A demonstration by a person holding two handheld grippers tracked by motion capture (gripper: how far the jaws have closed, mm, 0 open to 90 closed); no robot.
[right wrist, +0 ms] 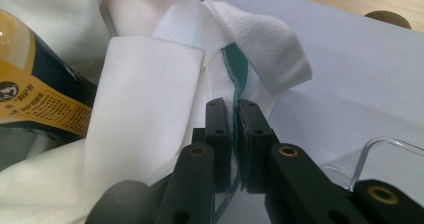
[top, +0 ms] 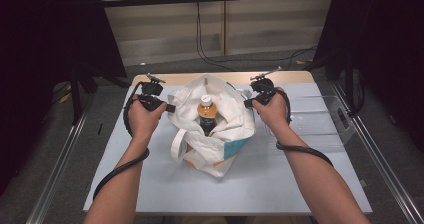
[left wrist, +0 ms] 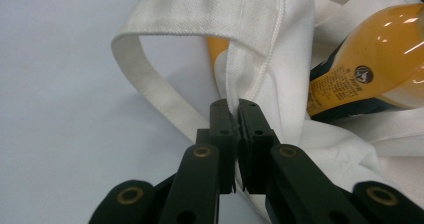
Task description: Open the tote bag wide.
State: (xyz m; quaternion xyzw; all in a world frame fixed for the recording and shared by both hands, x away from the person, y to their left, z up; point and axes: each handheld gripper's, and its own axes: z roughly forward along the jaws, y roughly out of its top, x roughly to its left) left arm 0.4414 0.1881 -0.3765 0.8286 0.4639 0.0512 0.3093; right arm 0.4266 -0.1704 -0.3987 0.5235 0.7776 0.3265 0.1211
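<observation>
Bag sits mid-table, bottle upright inside. Left gripper pinches the rim on one side, right gripper the rim opposite, mouth spread. Next probably calls for lifting evenly or closing it.

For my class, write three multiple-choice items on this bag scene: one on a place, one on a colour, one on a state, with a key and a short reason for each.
1. Where is the bottle?
A. inside the white bag
B. on the bare table beside the bag
C. in the clear tray

2. What colour is the bottle's cap?
A. green
B. orange
C. black

3. What are the left tongs and right tongs doing?
A. both hang open above the table
B. both are shut on the bag's rim
C. one holds the bottle

Key: 1 A, the bag's cloth surrounds the bottle; 2 B, the high view shows an orange cap; 3 B, each gripper view shows cloth pinched between closed jaws.
</observation>
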